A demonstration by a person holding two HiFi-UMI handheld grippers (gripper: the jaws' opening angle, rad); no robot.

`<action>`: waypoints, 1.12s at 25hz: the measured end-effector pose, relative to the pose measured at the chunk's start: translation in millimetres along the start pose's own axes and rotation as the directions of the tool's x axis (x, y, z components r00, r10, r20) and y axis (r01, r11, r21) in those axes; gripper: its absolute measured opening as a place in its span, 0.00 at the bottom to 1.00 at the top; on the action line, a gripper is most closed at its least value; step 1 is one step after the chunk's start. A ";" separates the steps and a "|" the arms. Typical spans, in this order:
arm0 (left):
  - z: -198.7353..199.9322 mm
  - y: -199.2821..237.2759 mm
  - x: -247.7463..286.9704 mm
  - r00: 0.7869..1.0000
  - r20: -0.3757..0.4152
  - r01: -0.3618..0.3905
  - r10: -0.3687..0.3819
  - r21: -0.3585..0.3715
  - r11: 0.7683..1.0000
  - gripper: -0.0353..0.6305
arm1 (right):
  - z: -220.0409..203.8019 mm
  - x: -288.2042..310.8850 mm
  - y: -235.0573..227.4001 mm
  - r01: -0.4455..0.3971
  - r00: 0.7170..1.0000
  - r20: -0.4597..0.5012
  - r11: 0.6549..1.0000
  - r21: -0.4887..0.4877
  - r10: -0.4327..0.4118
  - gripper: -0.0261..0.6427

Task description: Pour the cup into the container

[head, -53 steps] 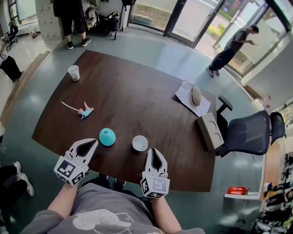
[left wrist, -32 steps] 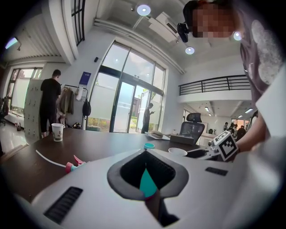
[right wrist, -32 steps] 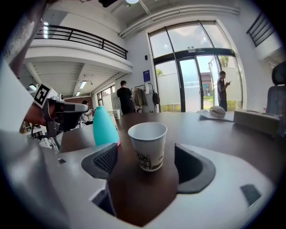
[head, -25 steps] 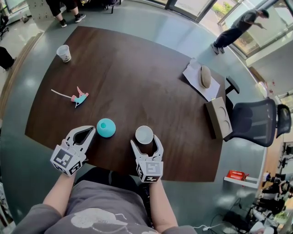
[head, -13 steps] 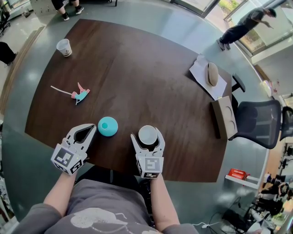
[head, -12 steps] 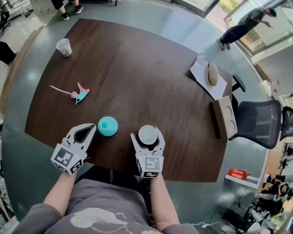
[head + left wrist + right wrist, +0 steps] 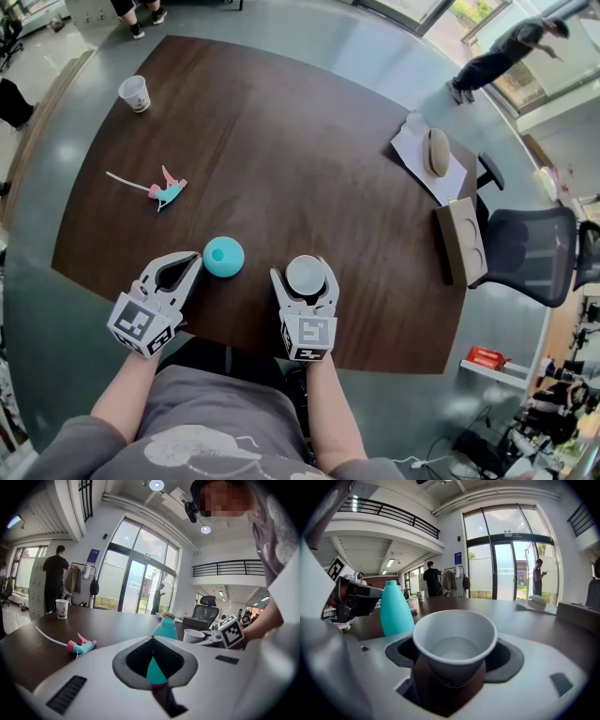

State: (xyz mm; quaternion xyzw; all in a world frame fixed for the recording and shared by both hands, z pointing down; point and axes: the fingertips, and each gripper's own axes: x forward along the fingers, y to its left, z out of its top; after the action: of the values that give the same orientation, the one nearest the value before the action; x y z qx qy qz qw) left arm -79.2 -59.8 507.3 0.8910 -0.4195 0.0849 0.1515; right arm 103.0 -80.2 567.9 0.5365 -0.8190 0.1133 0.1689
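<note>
A white paper cup point(image 7: 305, 274) stands upright near the front edge of the dark wooden table point(image 7: 309, 159). My right gripper point(image 7: 305, 273) is open, one jaw on each side of the cup. In the right gripper view the cup point(image 7: 454, 648) fills the space between the jaws of the right gripper point(image 7: 454, 644), with a little table showing beside its lower wall. To its left stands the teal bottle point(image 7: 223, 256), also in the right gripper view point(image 7: 396, 606). My left gripper point(image 7: 195, 256) is shut and empty, just left of the bottle point(image 7: 165, 629).
A second paper cup point(image 7: 136, 93) stands at the far left corner. A pink and teal sprayer head with its tube point(image 7: 167, 190) lies at the left. A sheet with an oval object point(image 7: 436, 152), a cardboard box point(image 7: 460, 242) and an office chair point(image 7: 530, 253) are at the right.
My right gripper went from shut and short of the cup to open, then moved forward until its jaws flank the cup. The left gripper has stayed beside the bottle.
</note>
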 end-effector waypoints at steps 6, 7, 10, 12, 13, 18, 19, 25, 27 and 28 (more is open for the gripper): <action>1.9 -0.7 -2.2 1.000 0.003 0.003 -0.003 0.000 1.000 0.06 | 0.9 -2.3 -4.2 0.020 1.000 0.015 1.000 0.018 -0.020 0.52; 2.0 -0.5 -2.9 1.000 0.003 0.003 -0.003 0.002 1.000 0.06 | 1.3 -2.5 -4.3 0.019 1.000 0.018 1.000 0.020 -0.020 0.52; 2.0 -0.4 -4.6 1.000 0.001 0.001 -0.001 0.003 1.000 0.06 | 2.9 -3.6 -4.4 0.020 0.999 0.026 1.000 0.017 -0.020 0.51; 1.2 -0.8 -5.3 1.000 0.000 0.004 -0.004 0.002 1.000 0.06 | 3.8 -4.3 -3.5 0.020 0.999 0.033 1.000 0.005 -0.020 0.50; 1.2 -1.1 -5.7 1.000 0.001 0.006 -0.006 0.003 1.000 0.06 | 4.1 -4.5 -2.5 0.020 0.999 0.035 1.000 -0.006 -0.020 0.50; 9.7 -3.3 -9.2 1.000 0.022 0.014 -0.014 0.003 1.000 0.06 | 13.1 -12.6 1.1 0.015 0.998 0.057 1.000 -0.021 -0.013 0.49; 12.5 -3.8 -10.1 1.000 0.026 0.016 -0.016 0.002 1.000 0.06 | 16.3 -15.1 0.7 0.016 0.998 0.064 1.000 -0.013 -0.015 0.49; 30.7 -14.3 -15.4 0.997 0.044 0.059 -0.059 -0.006 0.998 0.06 | 33.1 -27.9 0.3 0.017 0.996 0.091 1.000 -0.009 -0.017 0.49; 32.8 -21.9 -16.5 0.995 0.041 0.092 -0.091 -0.016 0.996 0.06 | 36.6 -32.3 -1.0 0.024 0.995 0.093 1.000 -0.002 -0.023 0.49; 33.0 -26.0 -17.3 0.993 0.038 0.109 -0.108 -0.018 0.994 0.06 | 38.0 -34.6 -1.4 0.027 0.995 0.095 1.000 0.001 -0.027 0.49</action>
State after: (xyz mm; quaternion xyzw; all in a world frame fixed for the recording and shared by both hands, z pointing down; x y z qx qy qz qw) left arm -69.2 -42.9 466.3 0.9123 -0.3740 0.0558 0.1572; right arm 111.1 -65.6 519.3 0.5523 -0.8188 0.0851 0.1316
